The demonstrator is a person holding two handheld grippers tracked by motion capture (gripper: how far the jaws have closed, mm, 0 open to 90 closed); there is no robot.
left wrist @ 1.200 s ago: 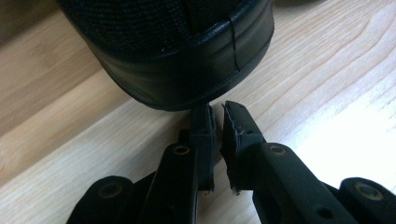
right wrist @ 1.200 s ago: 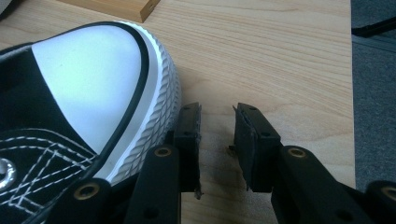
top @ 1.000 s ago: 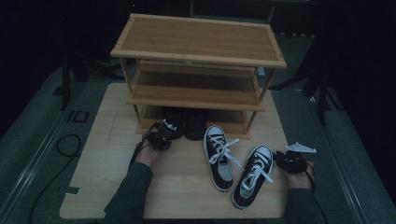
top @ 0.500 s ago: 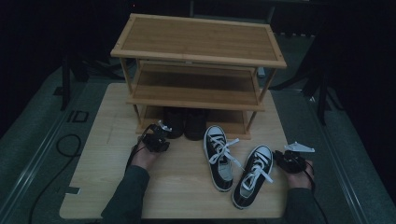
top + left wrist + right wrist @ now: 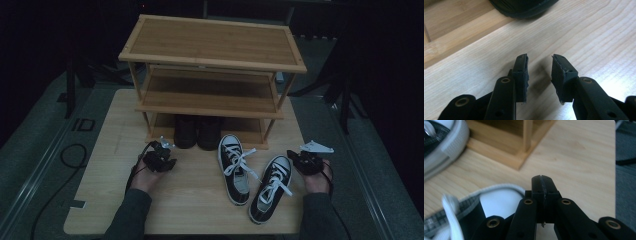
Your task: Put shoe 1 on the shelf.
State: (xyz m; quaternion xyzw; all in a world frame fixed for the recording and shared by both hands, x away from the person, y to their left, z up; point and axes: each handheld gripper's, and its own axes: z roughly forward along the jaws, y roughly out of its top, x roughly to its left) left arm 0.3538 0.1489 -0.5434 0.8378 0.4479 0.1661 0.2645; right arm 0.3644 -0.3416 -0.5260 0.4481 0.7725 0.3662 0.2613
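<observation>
Black-and-white canvas sneakers (image 5: pixel 252 177) lie on the light wooden surface (image 5: pixel 195 200), before the three-tier bamboo shoe rack (image 5: pixel 212 80).
Right gripper (image 5: pixel 306 161), jaws clenched empty, sits beside one toe: open before grasping. Left gripper (image 5: pixel 159 159) waits released near dark boots (image 5: pixel 197 132).

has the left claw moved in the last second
Yes. The left claw has pulled back toward the person, away from the dark shoes under the shoe rack.

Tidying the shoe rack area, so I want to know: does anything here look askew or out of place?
Yes. The two black-and-white sneakers lie on the table in front of the shoe rack, angled differently with laces loose, while the dark shoes sit neatly side by side on the bottom shelf.
</observation>
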